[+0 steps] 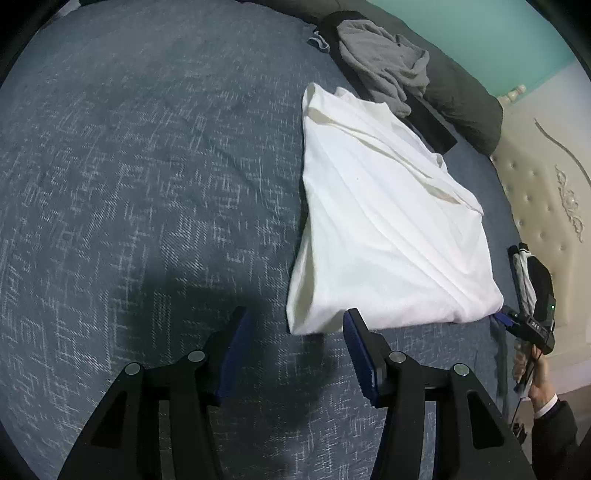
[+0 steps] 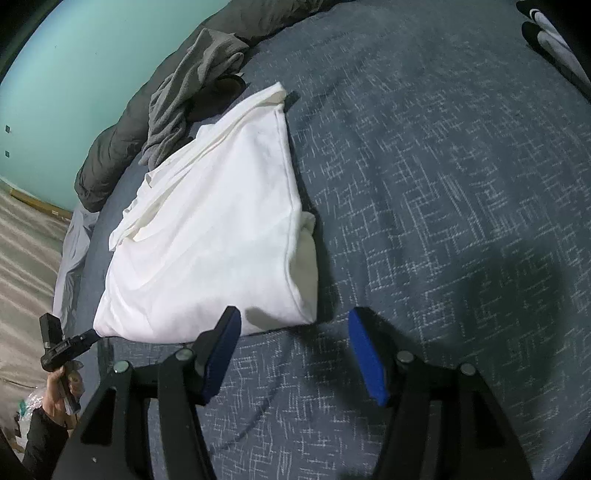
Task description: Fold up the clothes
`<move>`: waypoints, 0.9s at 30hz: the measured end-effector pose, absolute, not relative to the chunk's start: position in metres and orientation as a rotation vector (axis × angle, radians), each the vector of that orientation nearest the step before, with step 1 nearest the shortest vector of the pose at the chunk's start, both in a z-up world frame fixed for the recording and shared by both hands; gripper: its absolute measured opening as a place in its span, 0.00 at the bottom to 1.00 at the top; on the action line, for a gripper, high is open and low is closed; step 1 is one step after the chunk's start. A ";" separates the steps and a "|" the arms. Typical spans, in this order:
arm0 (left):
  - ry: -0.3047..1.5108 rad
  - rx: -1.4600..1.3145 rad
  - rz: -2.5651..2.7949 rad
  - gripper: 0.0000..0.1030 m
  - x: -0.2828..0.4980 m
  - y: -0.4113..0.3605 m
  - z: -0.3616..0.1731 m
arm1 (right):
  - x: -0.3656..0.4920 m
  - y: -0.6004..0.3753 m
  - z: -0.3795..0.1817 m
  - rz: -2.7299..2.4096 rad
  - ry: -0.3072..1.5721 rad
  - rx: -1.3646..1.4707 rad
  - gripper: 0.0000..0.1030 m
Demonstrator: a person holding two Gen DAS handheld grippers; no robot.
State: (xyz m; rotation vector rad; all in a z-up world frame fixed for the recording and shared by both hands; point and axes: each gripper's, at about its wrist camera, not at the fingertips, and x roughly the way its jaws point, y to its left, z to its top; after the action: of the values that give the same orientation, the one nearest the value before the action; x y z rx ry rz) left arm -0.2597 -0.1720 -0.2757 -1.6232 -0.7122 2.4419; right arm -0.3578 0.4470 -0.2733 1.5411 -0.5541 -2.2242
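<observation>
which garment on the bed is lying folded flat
The white shirt, a smooth folded panel just ahead of both grippers; the grey garment behind it sits crumpled in a heap.

Bed (image 1: pixel 147 166) w/ blue-grey patterned cover, teal wall (image 1: pixel 498 33) behind, cream tufted headboard (image 1: pixel 535 192) at side, dark grey duvet (image 2: pixel 110 155) along edge.

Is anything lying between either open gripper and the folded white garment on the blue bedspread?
Nothing visible. The left gripper and right gripper both face the folded white garment's near edge over bare blue patterned bedspread. The crumpled grey garment lies beyond it.
</observation>
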 end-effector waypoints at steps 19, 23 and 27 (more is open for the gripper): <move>-0.648 -1.583 2.456 0.05 -0.281 -0.150 -0.277 | -0.359 0.409 -0.271 -2.216 -0.410 1.462 0.05; -0.647 -1.554 2.476 0.05 -0.277 -0.153 -0.261 | -0.356 0.409 -0.254 -2.231 -0.387 1.419 0.04; -0.627 -1.530 2.475 0.04 -0.272 -0.153 -0.247 | -0.351 0.410 -0.233 -2.231 -0.385 1.386 0.03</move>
State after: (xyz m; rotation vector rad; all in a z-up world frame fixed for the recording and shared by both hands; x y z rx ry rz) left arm -0.2725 -0.1528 -0.2473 -1.5302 -0.6273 2.4752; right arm -0.3512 0.4101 -0.2327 1.3863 -0.3851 -2.2306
